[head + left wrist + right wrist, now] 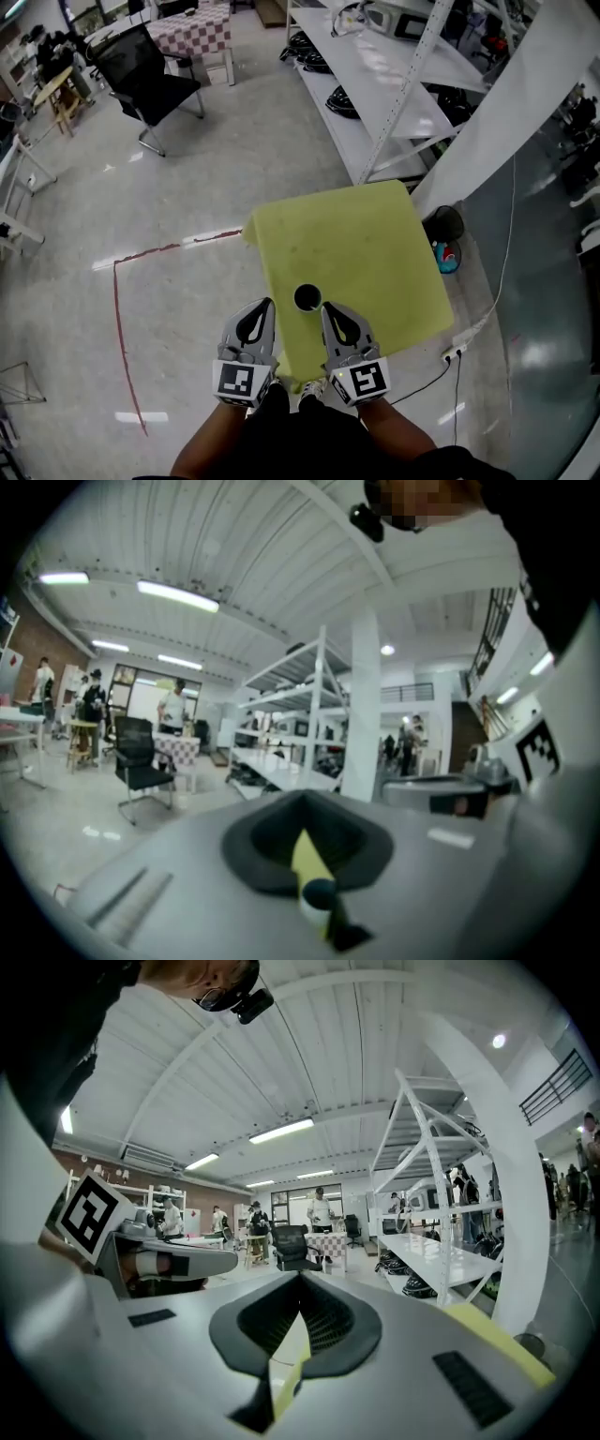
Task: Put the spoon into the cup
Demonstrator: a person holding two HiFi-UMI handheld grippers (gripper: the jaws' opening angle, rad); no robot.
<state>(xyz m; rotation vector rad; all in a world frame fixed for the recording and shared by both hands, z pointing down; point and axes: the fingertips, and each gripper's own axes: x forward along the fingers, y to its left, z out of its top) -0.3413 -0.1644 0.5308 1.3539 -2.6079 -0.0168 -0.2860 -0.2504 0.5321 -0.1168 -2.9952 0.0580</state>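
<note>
Left tool (262,313) and right tool (335,317) hang clenched and empty either side of cup (307,298) near tabletop (375,244) lower edge; no spoon seen, probably idle pose.

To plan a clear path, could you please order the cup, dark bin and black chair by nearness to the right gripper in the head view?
1. cup, just left of the right gripper
2. dark bin, on the floor at right
3. black chair, far upper left

Cup (307,298) interior unreadably dark; 2 forearms (204,452) partly beyond the head view's bottom edge.
</note>
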